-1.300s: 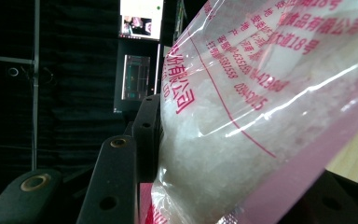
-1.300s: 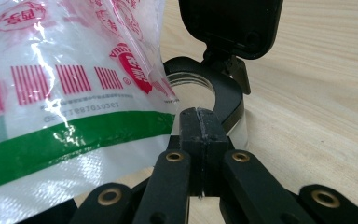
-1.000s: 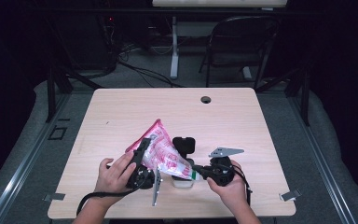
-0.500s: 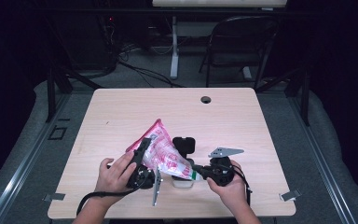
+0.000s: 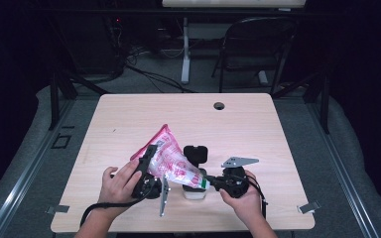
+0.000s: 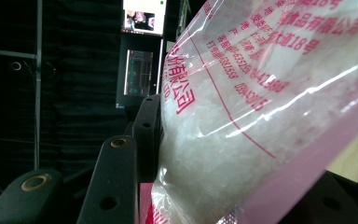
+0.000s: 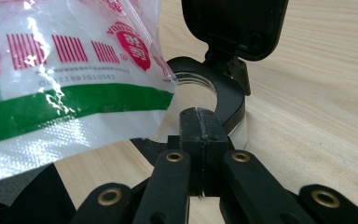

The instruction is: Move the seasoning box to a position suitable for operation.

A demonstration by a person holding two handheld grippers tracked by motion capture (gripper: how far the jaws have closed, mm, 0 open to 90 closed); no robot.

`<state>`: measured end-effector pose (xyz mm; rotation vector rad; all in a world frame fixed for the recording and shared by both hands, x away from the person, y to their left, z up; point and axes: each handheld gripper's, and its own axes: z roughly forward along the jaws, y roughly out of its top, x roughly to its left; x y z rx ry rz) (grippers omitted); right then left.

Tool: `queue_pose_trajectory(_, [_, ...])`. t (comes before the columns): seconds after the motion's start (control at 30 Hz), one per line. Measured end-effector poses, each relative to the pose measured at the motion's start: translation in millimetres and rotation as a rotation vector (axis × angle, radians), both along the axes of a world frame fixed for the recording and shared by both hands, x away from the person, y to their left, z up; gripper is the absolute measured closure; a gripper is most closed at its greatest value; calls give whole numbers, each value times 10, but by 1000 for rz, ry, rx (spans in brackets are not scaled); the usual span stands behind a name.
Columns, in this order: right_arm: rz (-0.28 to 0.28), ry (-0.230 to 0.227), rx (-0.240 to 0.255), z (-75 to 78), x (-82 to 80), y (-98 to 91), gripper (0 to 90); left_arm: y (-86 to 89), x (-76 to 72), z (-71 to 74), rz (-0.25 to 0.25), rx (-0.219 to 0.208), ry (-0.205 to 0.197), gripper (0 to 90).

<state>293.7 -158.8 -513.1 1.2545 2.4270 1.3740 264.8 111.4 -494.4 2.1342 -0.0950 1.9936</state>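
Left gripper [image 5: 151, 168] jaws pinching the pink-and-clear printed plastic bag of white granules [image 5: 171, 161], held tilted above the light wooden bench [image 5: 258, 124], its lower corner over a small clear container with a black flip lid [image 5: 195, 186]. Lid stands open. Right gripper [image 5: 213, 182] jaws pressed together just beside the container's black rim [image 7: 223, 93]; can't tell if they grip anything.

High view overhead; claw views close on bag [image 5: 171, 161].

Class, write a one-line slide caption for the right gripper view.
Shut right gripper pinches bag corner above open jar.
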Motion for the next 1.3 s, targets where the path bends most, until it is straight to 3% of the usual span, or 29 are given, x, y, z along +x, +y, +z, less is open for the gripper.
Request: queue_pose_trajectory(1.3, [-4,-16,18,57,-7,-40,900,11,-5,15,7,10,-8,603])
